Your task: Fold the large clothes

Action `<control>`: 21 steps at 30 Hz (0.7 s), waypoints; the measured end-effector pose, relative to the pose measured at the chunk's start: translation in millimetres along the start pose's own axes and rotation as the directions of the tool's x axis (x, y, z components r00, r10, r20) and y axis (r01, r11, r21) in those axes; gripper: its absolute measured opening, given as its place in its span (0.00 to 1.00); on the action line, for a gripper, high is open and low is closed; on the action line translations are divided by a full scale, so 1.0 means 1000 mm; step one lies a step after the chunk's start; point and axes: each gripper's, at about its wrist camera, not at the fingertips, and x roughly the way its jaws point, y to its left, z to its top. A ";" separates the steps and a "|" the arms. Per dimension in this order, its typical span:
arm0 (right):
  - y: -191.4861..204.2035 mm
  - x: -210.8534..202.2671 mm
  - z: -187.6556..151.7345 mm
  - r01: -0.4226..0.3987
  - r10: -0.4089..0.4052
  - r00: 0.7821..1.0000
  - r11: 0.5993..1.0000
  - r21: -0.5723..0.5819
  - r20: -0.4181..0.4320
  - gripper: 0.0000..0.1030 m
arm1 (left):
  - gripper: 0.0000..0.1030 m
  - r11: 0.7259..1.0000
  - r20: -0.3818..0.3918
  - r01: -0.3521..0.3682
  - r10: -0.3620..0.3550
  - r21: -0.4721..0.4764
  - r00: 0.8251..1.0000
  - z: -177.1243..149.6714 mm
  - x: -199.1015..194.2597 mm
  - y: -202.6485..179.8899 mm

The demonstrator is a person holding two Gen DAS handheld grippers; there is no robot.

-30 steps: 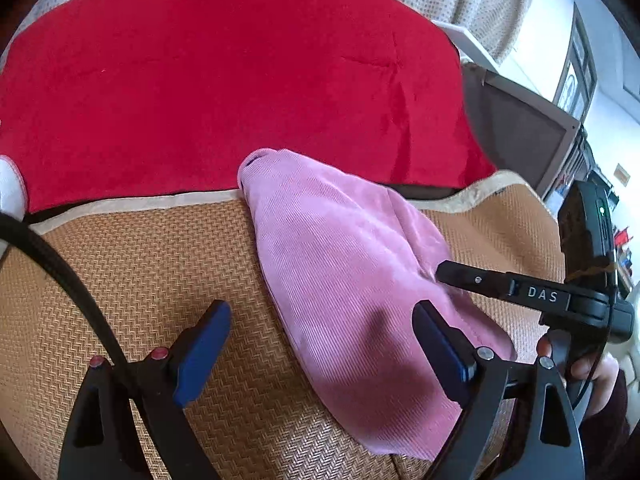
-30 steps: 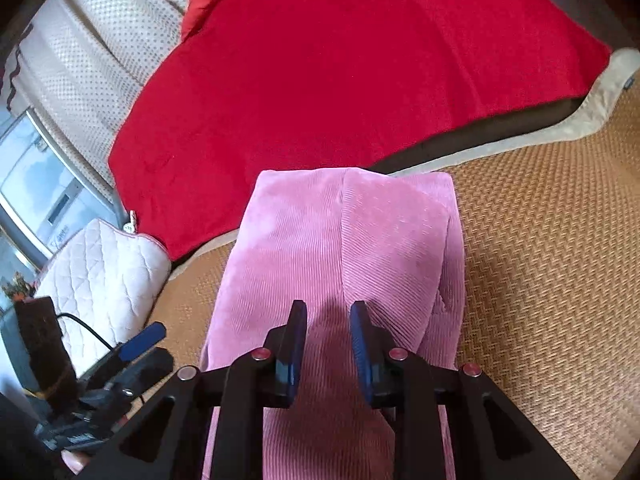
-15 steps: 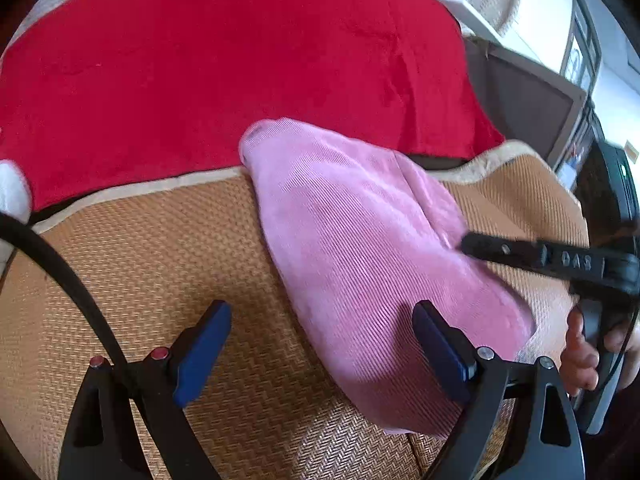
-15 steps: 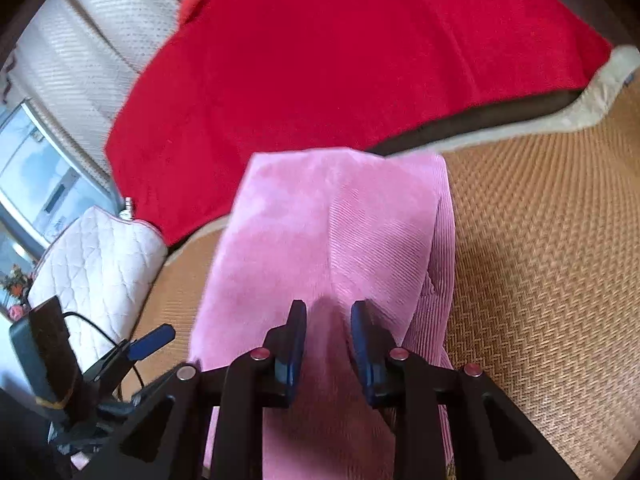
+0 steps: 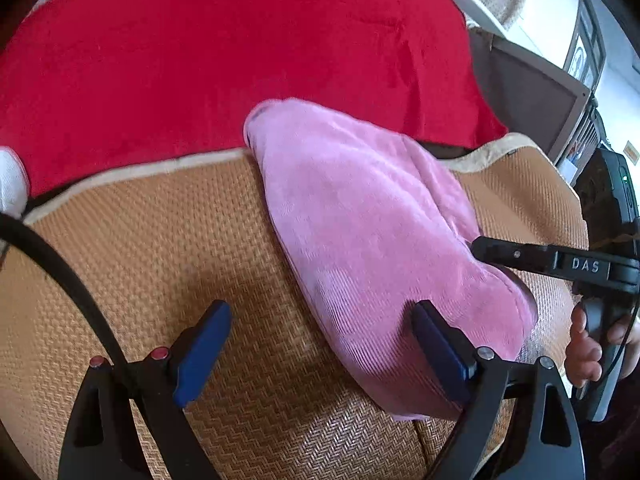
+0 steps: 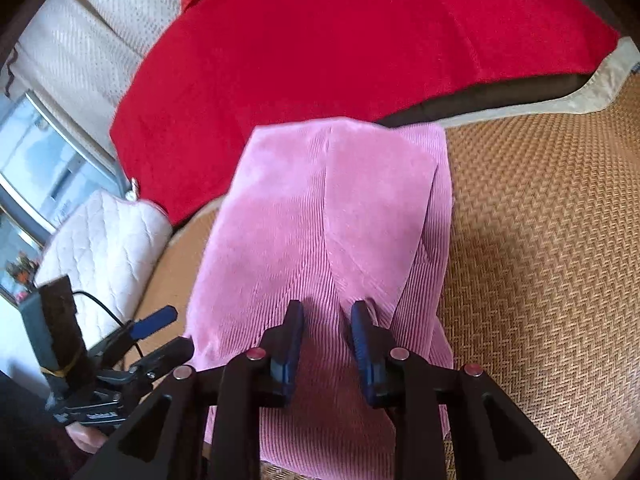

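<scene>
Pink garment sitting slightly further right in left wrist view than a second ago. "DAS" lettering showing on right hand-held gripper. No containers showing. Garment lying folded on woven mat, far end overlapping red blanket. Left hand-held gripper tilting downward, jaws gaping, holding nothing. Right jaws narrowly parted over cloth, not pinching.

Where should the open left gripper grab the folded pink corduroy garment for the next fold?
Probably the near-left corner of the pink corduroy garment. The left gripper should come from the bare woven mat side: that long edge lies exposed and stacked, while the right gripper straddles the near middle.
</scene>
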 end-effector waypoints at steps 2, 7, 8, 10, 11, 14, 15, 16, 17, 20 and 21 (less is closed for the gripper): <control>-0.003 -0.011 0.003 0.006 -0.006 0.999 1.000 0.000 0.043 0.29 | 0.90 1.000 0.033 -0.005 0.005 0.001 0.999 0.004 -0.007 -0.001; -0.025 -0.040 0.010 -0.009 -0.008 0.984 0.995 0.097 0.176 0.83 | 0.90 0.998 0.057 0.035 -0.031 -0.061 0.998 0.012 -0.009 0.008; -0.031 -0.041 0.013 -0.019 -0.001 0.985 0.994 0.111 0.174 0.83 | 0.90 0.995 0.049 0.060 -0.056 -0.082 0.997 0.013 -0.005 0.011; -0.041 -0.040 0.017 -0.029 0.006 0.987 0.989 0.143 0.159 0.83 | 0.90 0.986 0.030 0.108 -0.105 -0.129 0.994 0.015 0.001 0.017; -0.047 -0.036 0.019 -0.036 0.012 0.989 0.986 0.165 0.145 0.83 | 0.90 0.981 0.020 0.122 -0.120 -0.148 0.993 0.015 0.004 0.021; -0.061 -0.024 0.020 -0.064 0.045 0.994 0.977 0.204 0.099 0.83 | 0.90 0.972 -0.002 0.146 -0.149 -0.183 0.989 0.016 0.012 0.027; -0.064 -0.020 0.021 -0.068 0.052 0.995 0.975 0.213 0.083 0.83 | 0.90 0.972 -0.006 0.147 -0.151 -0.185 0.989 0.017 0.014 0.029; -0.065 -0.017 0.021 -0.075 0.060 0.995 0.974 0.215 0.073 0.83 | 0.90 0.973 -0.008 0.141 -0.145 -0.185 0.989 0.017 0.015 0.028; -0.066 -0.014 0.022 -0.084 0.071 0.995 0.973 0.217 0.068 0.83 | 0.90 0.974 -0.008 0.131 -0.135 -0.183 0.991 0.018 0.016 0.028; -0.066 -0.011 0.021 -0.094 0.081 0.995 0.972 0.216 0.065 0.83 | 0.90 0.986 0.005 0.077 -0.077 -0.145 0.997 0.018 0.012 0.022; -0.065 -0.011 0.022 -0.099 0.087 0.994 0.972 0.214 0.066 0.83 | 0.90 0.991 0.011 0.049 -0.048 -0.126 0.999 0.019 0.011 0.020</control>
